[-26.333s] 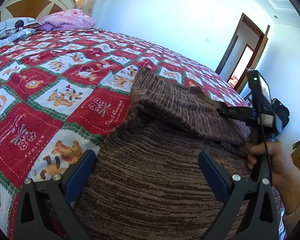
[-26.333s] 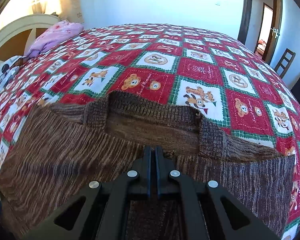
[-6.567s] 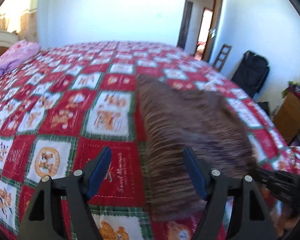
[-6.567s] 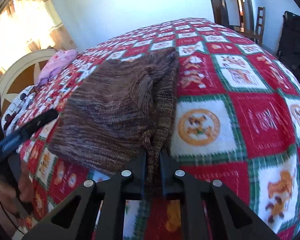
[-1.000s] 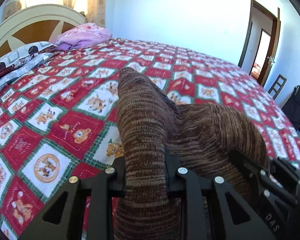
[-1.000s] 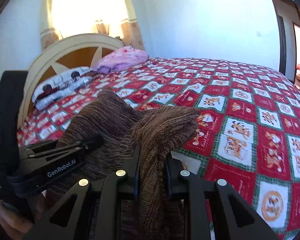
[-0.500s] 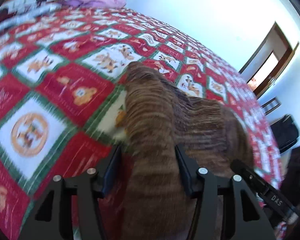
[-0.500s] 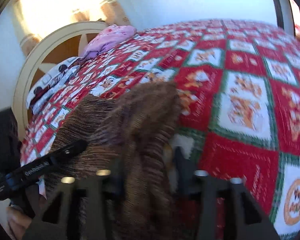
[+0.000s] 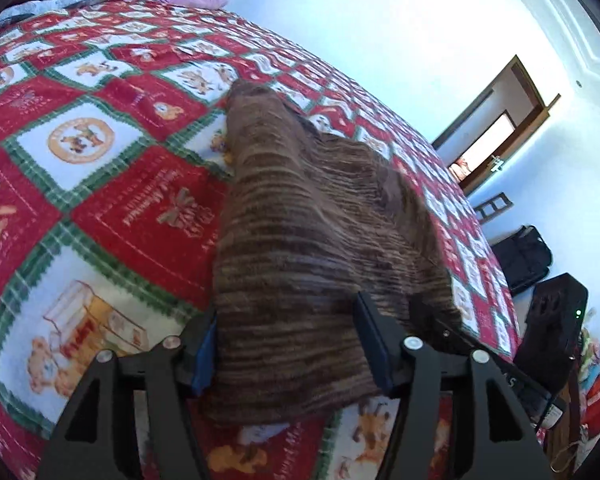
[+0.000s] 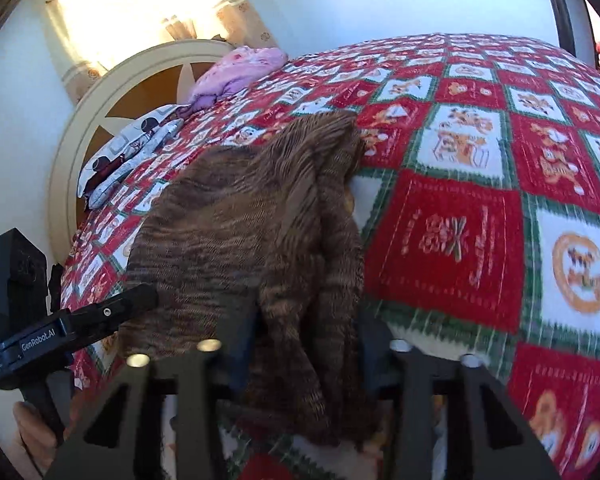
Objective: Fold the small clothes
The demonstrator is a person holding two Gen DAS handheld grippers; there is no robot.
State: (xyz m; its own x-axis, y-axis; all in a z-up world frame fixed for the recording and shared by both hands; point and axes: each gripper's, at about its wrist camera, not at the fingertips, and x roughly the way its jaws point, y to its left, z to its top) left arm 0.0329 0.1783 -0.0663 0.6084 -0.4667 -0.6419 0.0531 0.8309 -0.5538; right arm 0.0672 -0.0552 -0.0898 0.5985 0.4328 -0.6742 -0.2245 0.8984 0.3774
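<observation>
The left claw point(image 9: 290, 344) stood with its blue pads spread wide, the near end of the brown knitted sweater point(image 9: 300, 240) lying between them, though whether the pads pressed on the knit could not be told. The right claw point(image 10: 304, 344) was closing its jaws around the near fold of the same sweater; motion blur hid whether its pads pressed the wool. The sweater lay folded into a long bundle on the red, white and green bear-patterned bedspread point(image 9: 112, 184), running away from both claws toward the middle of the bed. In the left wrist view the other tool's black finger crossed the sweater's lower right corner, and beyond the bed stood an open wooden door point(image 9: 496, 136), a chair point(image 9: 494, 206) and a black bag point(image 9: 524, 254). The right wrist view showed what the left did not: a cream and wood headboard point(image 10: 112, 108), a sunlit curtained window point(image 10: 140, 4), a pink bundle point(image 10: 240, 68), a printed pillow point(image 10: 136, 140), and the person's hand point(image 10: 40, 436) around the left tool's handle.
</observation>
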